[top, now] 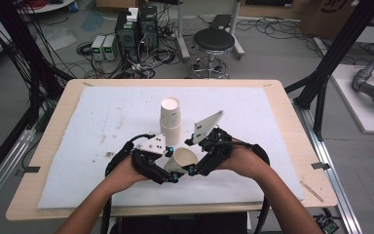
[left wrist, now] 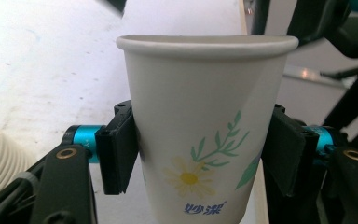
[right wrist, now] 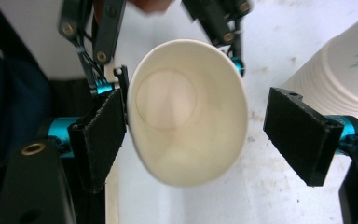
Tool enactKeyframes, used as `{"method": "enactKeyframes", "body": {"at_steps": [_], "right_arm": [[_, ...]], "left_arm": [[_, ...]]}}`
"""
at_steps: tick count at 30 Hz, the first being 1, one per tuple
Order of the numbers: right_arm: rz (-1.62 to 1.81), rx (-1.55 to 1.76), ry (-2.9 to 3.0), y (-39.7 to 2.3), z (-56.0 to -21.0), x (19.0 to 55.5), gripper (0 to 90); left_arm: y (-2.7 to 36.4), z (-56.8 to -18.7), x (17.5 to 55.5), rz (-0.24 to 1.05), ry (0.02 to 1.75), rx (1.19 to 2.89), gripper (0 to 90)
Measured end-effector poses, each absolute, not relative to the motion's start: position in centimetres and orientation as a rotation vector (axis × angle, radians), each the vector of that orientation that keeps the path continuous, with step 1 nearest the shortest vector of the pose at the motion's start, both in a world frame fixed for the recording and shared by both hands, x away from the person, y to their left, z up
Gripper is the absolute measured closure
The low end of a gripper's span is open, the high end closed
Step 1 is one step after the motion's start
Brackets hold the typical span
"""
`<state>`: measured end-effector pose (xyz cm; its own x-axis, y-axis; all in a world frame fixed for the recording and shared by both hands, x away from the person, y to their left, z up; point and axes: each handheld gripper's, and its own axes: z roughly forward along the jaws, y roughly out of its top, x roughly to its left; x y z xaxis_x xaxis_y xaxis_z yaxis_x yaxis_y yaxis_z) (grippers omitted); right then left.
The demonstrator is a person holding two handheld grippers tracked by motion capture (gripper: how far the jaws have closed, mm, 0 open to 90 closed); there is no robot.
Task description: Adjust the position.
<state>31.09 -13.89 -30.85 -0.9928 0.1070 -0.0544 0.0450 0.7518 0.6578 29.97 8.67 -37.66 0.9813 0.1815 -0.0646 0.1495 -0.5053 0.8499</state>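
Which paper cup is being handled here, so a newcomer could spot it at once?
On the white mat, a stack of cups stands mid-table. Just in front, a single cup sits tilted between the two grippers, open mouth showing. Unlike the stack, it is alone and printed with a daisy.

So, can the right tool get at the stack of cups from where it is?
Probably yes: the right tool is open and the stack of cups stands just beyond it, but the cup between its jaws must clear first.

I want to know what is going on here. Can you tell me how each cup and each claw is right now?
paper cup: held tilted above the table, empty.
cup stack: standing upright on the white mat.
left claw: shut on the paper cup's sides.
right claw: open around the cup's rim, one pad clearly off it.
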Motion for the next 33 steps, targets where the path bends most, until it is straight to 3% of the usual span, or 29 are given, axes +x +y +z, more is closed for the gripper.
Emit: {"method": "enactKeyframes", "body": {"at_steps": [14, 33], "right_arm": [[1.428, 0.413, 2.661, -18.9, -32.4, 31.3, 21.6], [1.407, 0.707, 2.37, -26.3, -37.1, 30.6, 21.5]], "left_arm": [[12.8, -39.6, 29.8, 0.138, 0.396, 1.858, 33.0], [17.9, -40.6, 29.2, 0.394, 0.548, 1.642, 30.9]]}}
